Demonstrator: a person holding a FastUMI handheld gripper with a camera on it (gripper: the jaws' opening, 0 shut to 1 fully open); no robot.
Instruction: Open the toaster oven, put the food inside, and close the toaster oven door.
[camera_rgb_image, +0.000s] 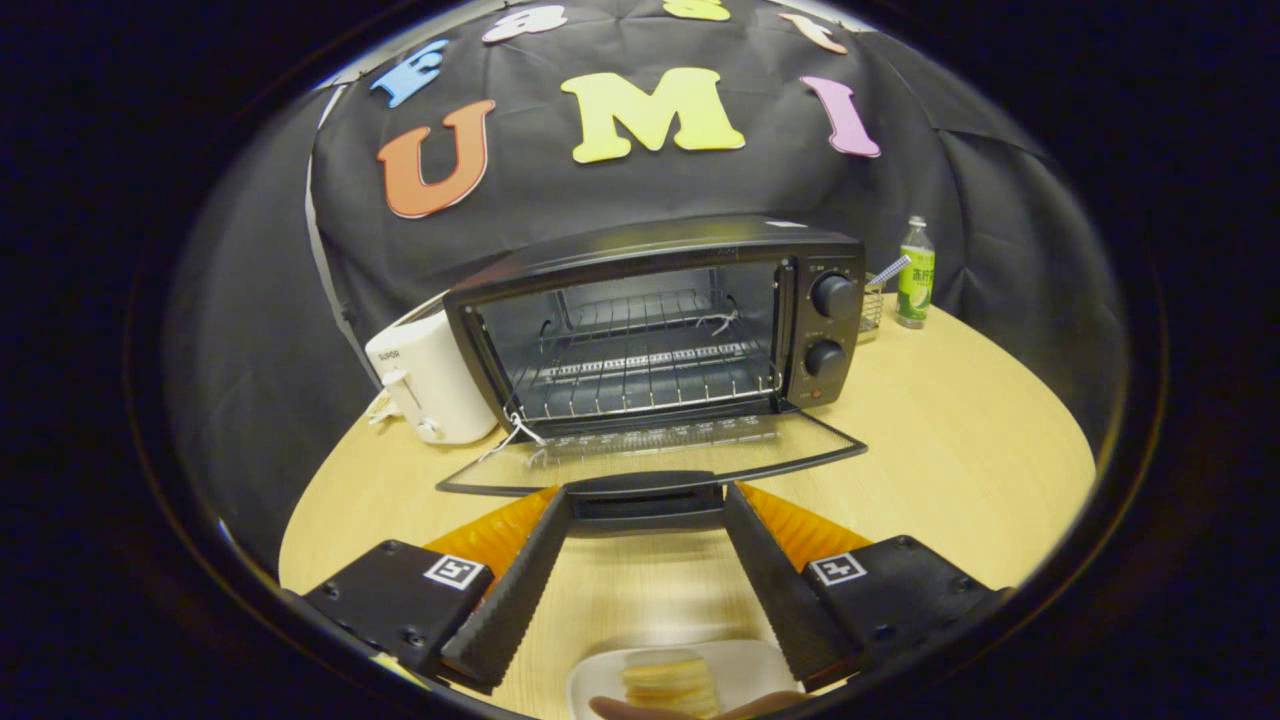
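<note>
A black toaster oven (690, 320) stands on the round wooden table (960, 460) with its glass door (650, 455) folded down flat toward me. Its wire rack (640, 375) inside is bare. The door's dark handle (645, 488) lies right at my fingertips. My gripper (648, 505) is open, the two fingers spread wide on either side of the handle, with nothing pressed between them. Below the fingers, near me, a small white plate (760, 670) holds a pale yellow piece of food (670, 682).
A white toaster (430, 385) sits against the oven's left side. Behind the oven's right side stand a small wire basket (872, 305) and a green bottle (915, 275). Bare wood lies to the right of the open door.
</note>
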